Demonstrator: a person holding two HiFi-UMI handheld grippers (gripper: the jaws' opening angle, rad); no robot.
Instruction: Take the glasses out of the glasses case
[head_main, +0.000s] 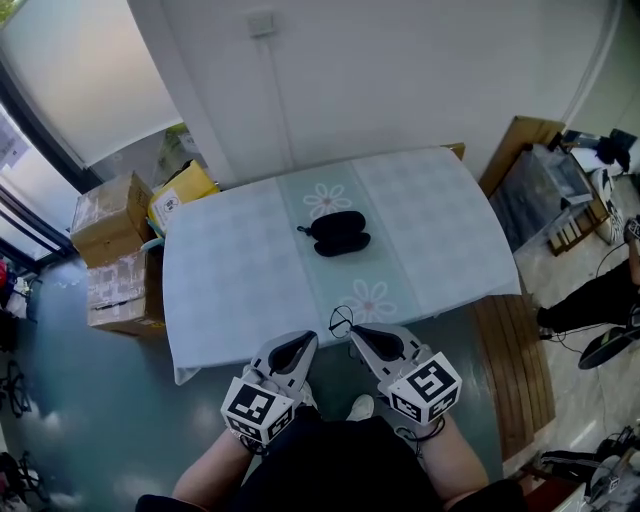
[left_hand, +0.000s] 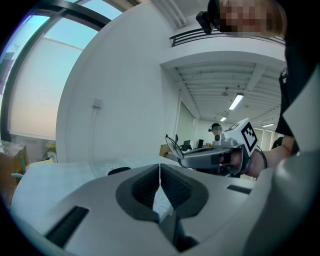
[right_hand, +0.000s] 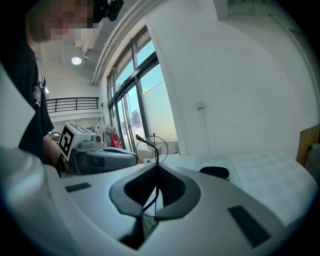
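The black glasses case (head_main: 340, 233) lies near the middle of the table (head_main: 230, 280), which has a pale checked cloth; I cannot tell if it is open. My right gripper (head_main: 355, 332) hovers over the table's near edge, shut on thin wire-rimmed glasses (head_main: 341, 321). In the right gripper view a round lens (right_hand: 152, 148) sticks up past the closed jaws (right_hand: 156, 167), with the case (right_hand: 214, 172) far beyond. My left gripper (head_main: 305, 341) is just left of it, shut and empty (left_hand: 160, 166). The left gripper view shows the right gripper (left_hand: 215, 155), the glasses (left_hand: 174, 146) and the case (left_hand: 119, 170).
Cardboard boxes (head_main: 110, 215) and a yellow package (head_main: 180, 192) stand on the floor left of the table. A wooden board (head_main: 512, 370) lies along its right side, with a crate (head_main: 545, 190) and a person's leg (head_main: 590, 300) beyond. A white wall backs the table.
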